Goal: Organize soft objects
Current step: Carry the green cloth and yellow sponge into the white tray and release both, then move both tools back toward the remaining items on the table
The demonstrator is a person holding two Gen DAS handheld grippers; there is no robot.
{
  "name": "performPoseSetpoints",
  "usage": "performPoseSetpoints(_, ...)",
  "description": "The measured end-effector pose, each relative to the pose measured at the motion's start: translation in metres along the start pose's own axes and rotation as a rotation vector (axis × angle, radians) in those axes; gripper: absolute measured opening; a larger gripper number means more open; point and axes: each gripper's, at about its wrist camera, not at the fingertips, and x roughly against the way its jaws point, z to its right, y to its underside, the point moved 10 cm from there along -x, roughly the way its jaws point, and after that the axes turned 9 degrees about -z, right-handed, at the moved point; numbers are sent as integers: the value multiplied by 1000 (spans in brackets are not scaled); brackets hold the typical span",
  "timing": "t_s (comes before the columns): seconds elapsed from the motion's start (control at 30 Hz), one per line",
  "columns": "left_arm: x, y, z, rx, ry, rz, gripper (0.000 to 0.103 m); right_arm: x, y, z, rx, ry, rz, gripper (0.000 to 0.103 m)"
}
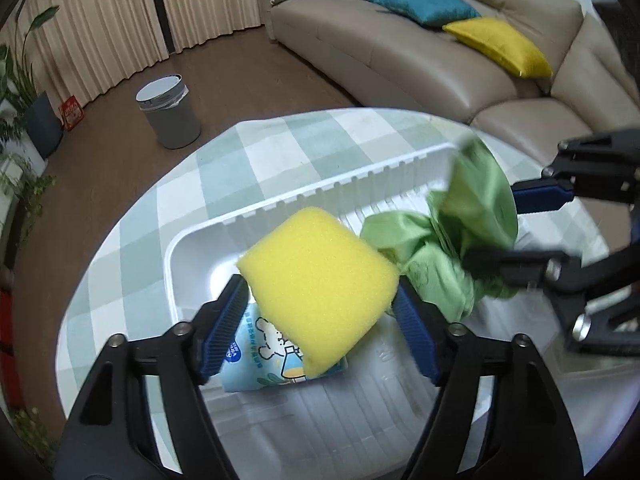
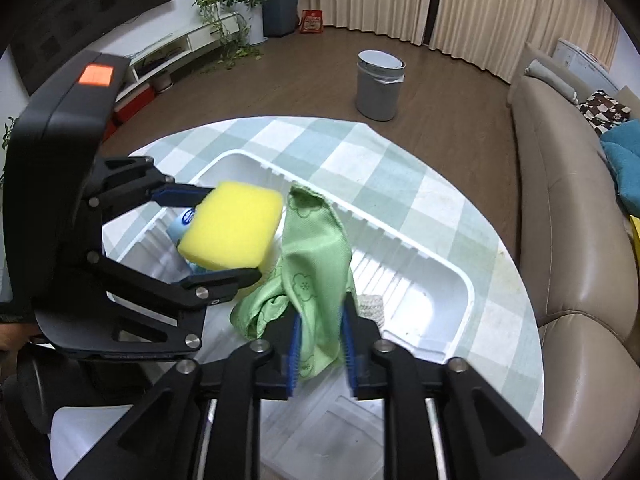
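Left claw (image 1: 320,300) is hanging released around the yellow foam sponge (image 1: 320,284) over the white plastic bin (image 1: 192,240); right claw (image 2: 320,344) is loosely flanking the green cloth (image 2: 316,264), risking a snag.

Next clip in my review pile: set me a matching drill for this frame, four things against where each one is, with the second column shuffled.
Things:
1. yellow sponge
2. green cloth
3. grey bin
4. yellow cushion

Places:
A. standing on the wooden floor
B. lying on the beige sofa
C. between the fingers of the left gripper, over the white tray
D. hanging between the fingers of the right gripper, over the white tray

Pairs: 1-C, 2-D, 3-A, 4-B
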Motion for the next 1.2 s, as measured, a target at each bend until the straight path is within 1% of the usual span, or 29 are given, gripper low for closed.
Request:
performPoseSetpoints(0.07,8,1,-4,14,4,26,81,1,2,-1,0,0,1,46)
performPoseSetpoints(0.1,13,1,-6,20,8,39,87,1,2,-1,-4,1,4,50)
performPoseSetpoints(0.13,17,1,-7,25,10,48,92,3,3,0,-11,-1,10,60)
performPoseSetpoints(0.17,21,2,-10,32,13,60,103,5,4,2,-21,-5,18,69)
performPoseSetpoints(0.2,26,2,-11,37,18,70,103,8,6,3,-32,-9,28,72)
performPoseSetpoints(0.27,37,2,-13,48,19,89,103,17,8,7,-52,-15,56,85)
performPoseSetpoints(0.3,42,2,-13,49,18,99,103,21,9,8,-58,-18,68,88)
performPoseSetpoints(0.37,51,2,-12,44,14,120,103,31,11,11,-79,-31,99,102)
performPoseSetpoints(0.5,73,7,-8,11,-25,148,103,53,18,23,-139,-30,154,103)
performPoseSetpoints(0.53,80,9,-8,9,-31,162,103,57,19,25,-150,-32,165,103)
performPoseSetpoints(0.57,92,12,-8,9,-29,193,103,63,22,28,-163,-32,181,103)
performPoseSetpoints(0.63,109,19,-12,26,-24,233,103,77,28,33,-188,-35,216,103)
performPoseSetpoints(0.73,136,41,-21,81,-4,278,103,103,48,43,-241,-30,284,103)
performPoseSetpoints(0.83,166,78,-26,110,-14,329,103,126,75,41,-257,-9,340,103)
performPoseSetpoints(0.9,179,103,-24,117,-29,351,103,141,102,31,-254,4,377,103)
performPoseSetpoints(0.97,188,131,-17,119,-28,368,103,150,129,18,-242,15,397,103)
performPoseSetpoints(1.0,191,152,-13,125,-31,366,103,153,145,10,-231,22,404,103)
performPoseSetpoints(1.13,189,213,10,154,-8,354,103,153,202,-26,-212,30,406,103)
performPoseSetpoints(1.2,188,234,23,151,-4,355,103,149,229,-46,-226,33,399,103)
